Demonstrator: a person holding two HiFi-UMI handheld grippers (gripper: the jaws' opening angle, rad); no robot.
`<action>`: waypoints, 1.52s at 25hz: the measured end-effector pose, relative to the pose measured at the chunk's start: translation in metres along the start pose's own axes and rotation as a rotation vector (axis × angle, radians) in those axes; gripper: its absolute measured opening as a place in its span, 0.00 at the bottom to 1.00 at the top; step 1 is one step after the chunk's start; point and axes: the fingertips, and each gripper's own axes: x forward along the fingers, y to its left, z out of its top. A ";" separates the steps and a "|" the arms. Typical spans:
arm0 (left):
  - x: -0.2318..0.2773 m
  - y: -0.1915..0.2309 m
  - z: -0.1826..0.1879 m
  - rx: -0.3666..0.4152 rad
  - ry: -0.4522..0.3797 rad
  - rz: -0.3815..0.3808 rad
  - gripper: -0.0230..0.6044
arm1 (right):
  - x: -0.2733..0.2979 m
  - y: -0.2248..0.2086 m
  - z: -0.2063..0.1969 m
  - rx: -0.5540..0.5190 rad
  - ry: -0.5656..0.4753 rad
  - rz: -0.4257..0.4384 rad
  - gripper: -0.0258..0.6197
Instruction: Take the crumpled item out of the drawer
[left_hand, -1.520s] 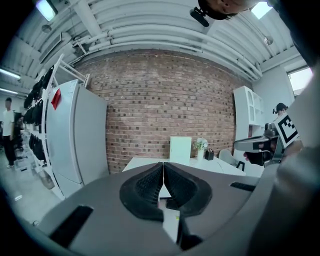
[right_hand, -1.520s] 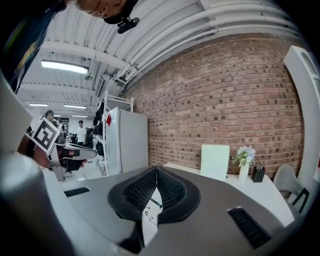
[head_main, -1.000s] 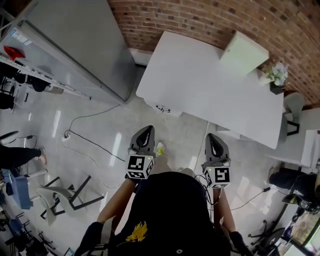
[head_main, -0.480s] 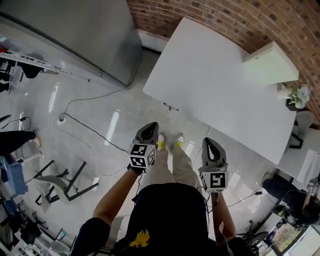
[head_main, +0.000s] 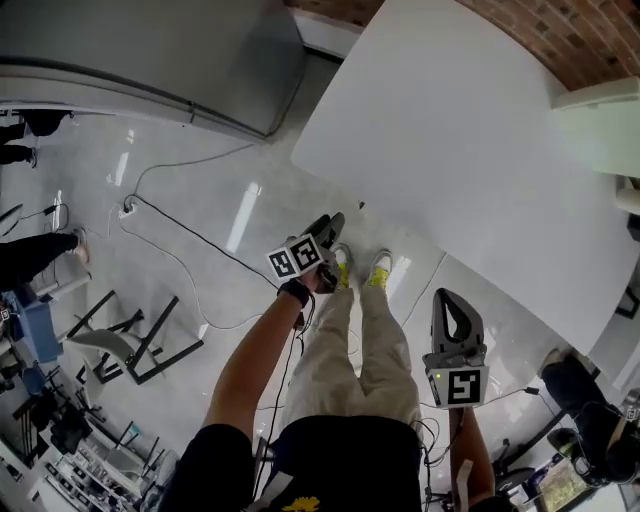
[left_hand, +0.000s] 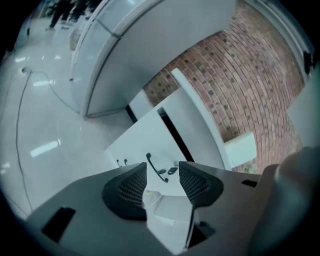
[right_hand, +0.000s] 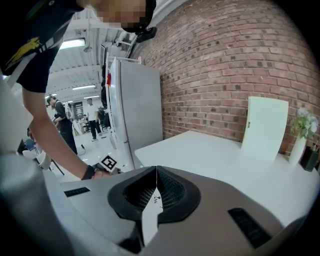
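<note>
The crumpled item shows in no view. I judge that it lies inside the drawer in the front of the white table, and that drawer looks closed.

The left tool is stretched out towards the table's near edge. Its jaws are opening, with nothing pressed between the pads. The black handle sits ahead of them in the gap, apart from both pads. Seen along the jaws, the handle's long axis runs from about 11 to 5 o'clock, so the jaws would need to close across that line.

The right tool hangs back near the person's hip with its jaws together and empty. It is well apart from the drawer, so the left hand is clearly the nearer one.

From the head view the handle lies at about 1 o'clock from the left tool. There it is only a dark speck under the table's edge, and the drawer front cannot be seen. The left gripper view alone shows that front and the handle's shape. The right gripper view shows the tabletop and the brick wall behind, not the drawer.
</note>
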 end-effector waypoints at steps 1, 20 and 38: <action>0.016 0.008 -0.003 -0.077 -0.011 -0.043 0.39 | 0.003 0.001 -0.005 0.028 -0.008 0.003 0.08; 0.117 0.053 -0.018 -0.353 -0.072 -0.323 0.19 | 0.021 0.031 -0.099 0.109 0.028 0.024 0.08; 0.058 0.073 -0.057 -0.474 -0.065 -0.377 0.10 | 0.017 0.023 -0.085 0.109 0.008 -0.010 0.08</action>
